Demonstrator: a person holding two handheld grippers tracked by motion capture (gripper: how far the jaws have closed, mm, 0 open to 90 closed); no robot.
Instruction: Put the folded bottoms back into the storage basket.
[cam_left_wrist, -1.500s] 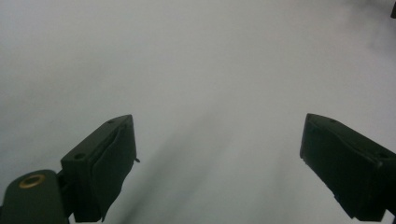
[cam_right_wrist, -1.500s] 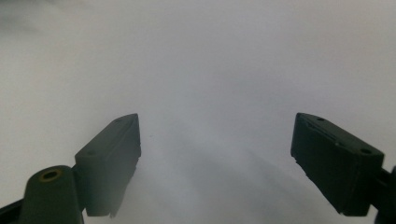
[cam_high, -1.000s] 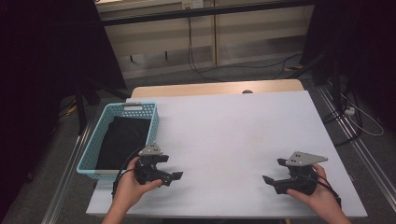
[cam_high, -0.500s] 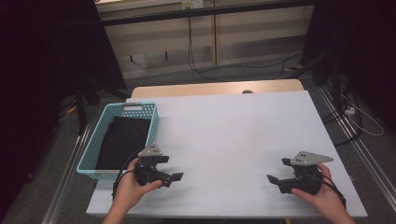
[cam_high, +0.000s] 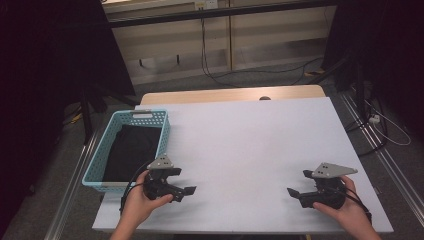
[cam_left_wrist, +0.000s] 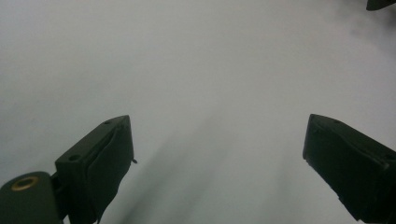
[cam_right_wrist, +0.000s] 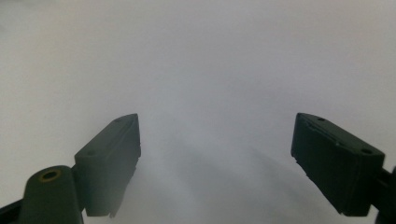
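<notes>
The left gripper (cam_high: 184, 185) rested on the white surface (cam_high: 245, 145) just beside the near right corner of the turquoise basket (cam_high: 102, 150) — its fingers (cam_left_wrist: 100, 163) spread wide with nothing between them. The basket sat at the surface's left edge and held a folded black cloth (cam_high: 131, 150). The right gripper (cam_high: 298, 186) lay well apart from the basket, near the surface's front right corner — its fingers (cam_right_wrist: 112, 156) likewise spread and empty, pointing back toward the basket's side.

A basket (cam_high: 102, 150) sits at the table's (cam_high: 250, 145) left edge, a cloth (cam_high: 131, 150) in it. The left gripper (cam_high: 182, 185) rests lower left, just below the basket; the right gripper (cam_high: 298, 186) lower right.
</notes>
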